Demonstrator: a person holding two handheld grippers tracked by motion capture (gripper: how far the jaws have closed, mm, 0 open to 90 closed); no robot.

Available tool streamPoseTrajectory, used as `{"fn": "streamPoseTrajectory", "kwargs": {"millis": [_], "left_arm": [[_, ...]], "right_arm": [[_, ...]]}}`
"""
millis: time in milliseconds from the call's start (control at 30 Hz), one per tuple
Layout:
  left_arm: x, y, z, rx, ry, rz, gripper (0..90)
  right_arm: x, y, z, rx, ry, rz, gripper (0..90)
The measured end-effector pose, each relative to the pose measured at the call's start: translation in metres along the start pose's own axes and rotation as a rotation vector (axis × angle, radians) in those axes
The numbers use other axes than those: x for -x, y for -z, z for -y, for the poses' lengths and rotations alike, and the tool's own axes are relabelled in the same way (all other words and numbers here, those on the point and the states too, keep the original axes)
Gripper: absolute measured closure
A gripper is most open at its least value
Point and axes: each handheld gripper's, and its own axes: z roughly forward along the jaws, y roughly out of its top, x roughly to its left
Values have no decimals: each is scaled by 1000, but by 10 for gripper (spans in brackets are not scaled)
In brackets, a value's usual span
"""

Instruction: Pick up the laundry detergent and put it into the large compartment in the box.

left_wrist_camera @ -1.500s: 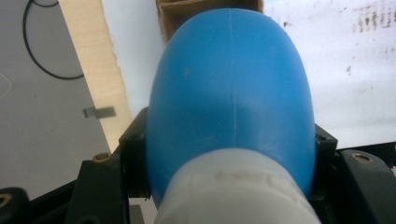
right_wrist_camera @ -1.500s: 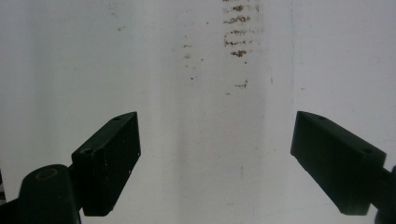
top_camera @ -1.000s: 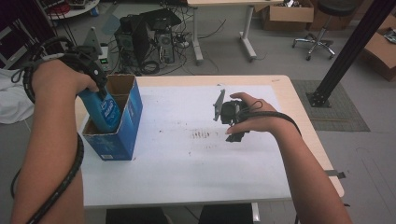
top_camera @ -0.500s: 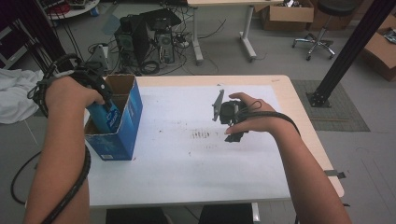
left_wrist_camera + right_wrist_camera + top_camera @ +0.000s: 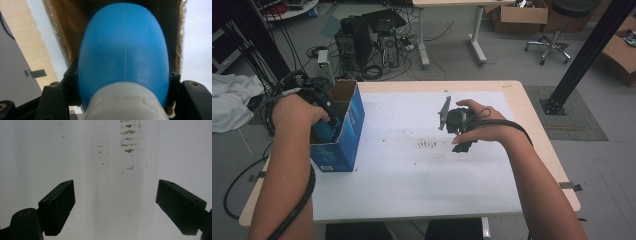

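The left gripper (image 5: 324, 125) is clamping a smooth blue plastic bottle with a white cap (image 5: 123, 55), its jaws pressing on both sides, and is holding it down inside an open blue cardboard box (image 5: 349, 132) standing at the left edge of the white-topped wooden table (image 5: 412, 190). The right gripper (image 5: 115, 200) is hovering over the bare tabletop, well apart from the box, its jaws gaping wide and gripping nothing.
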Motion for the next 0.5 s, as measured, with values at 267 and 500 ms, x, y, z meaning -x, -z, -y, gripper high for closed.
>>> {"fn": "streamPoseTrajectory", "kwargs": {"millis": [267, 500], "left_arm": [[0, -14, -1, 5, 0, 10, 383], [-2, -26, -3, -1, -1, 17, 383]], "right_arm": [[0, -3, -2, -2, 3, -2, 161], [1, -4, -2, -13, 4, -8, 161]]}}
